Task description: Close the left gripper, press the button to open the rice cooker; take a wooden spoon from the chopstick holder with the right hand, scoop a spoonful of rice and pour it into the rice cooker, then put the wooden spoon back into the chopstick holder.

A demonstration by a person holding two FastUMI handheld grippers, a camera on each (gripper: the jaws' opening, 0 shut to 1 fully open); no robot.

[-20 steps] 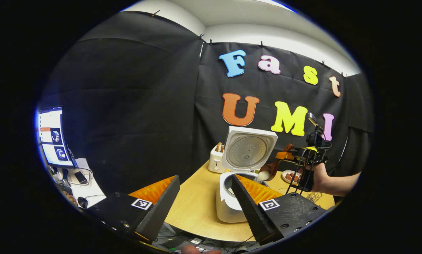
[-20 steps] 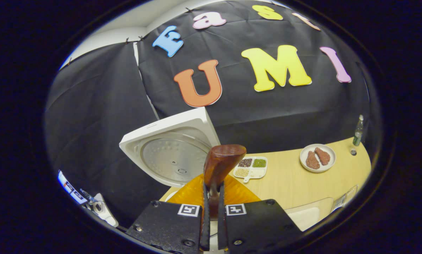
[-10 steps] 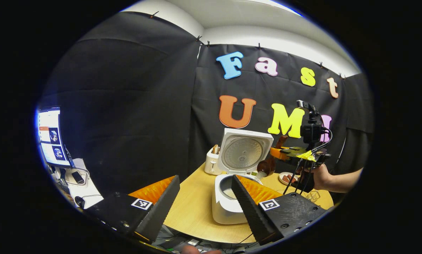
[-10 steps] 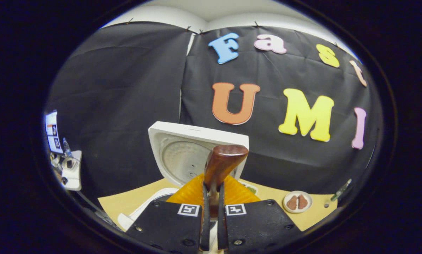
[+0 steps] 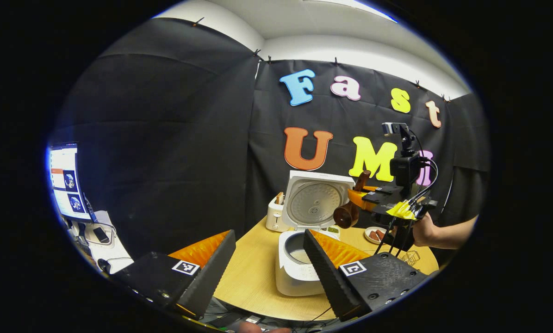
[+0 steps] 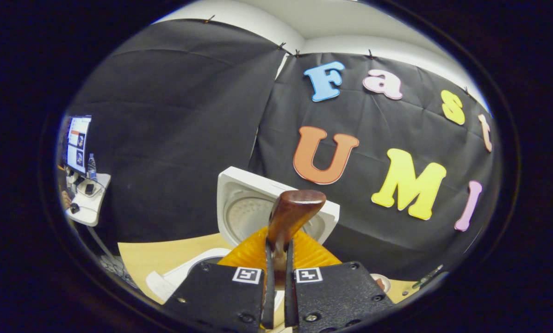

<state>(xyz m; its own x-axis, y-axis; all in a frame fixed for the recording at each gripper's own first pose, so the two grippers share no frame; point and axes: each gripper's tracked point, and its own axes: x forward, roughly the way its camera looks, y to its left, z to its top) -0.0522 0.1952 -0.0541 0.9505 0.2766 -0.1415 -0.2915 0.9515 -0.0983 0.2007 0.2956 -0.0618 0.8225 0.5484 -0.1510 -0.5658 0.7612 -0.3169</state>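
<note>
Wooden spoon held above the open rice cooker by the right gripper.

In the left gripper view, the left gripper [image 5: 269, 259] hung with its fingers spread wide and empty, over the near edge of the desk [image 5: 253, 277]. The rice cooker [image 5: 299, 270] stood with its lid [image 5: 315, 203] upright. To its right, the right gripper [image 5: 357, 199] held the wooden spoon [image 5: 348, 210] above the pot, long axis slanting, bowl low and leftward, handle end up. A toaster [image 5: 274, 215] stood beside the cooker. In the right gripper view, that gripper's fingers [image 6: 264, 277] were clamped on the spoon's handle, which pointed forward and upward toward the lid; the bowl was hidden here.
</note>
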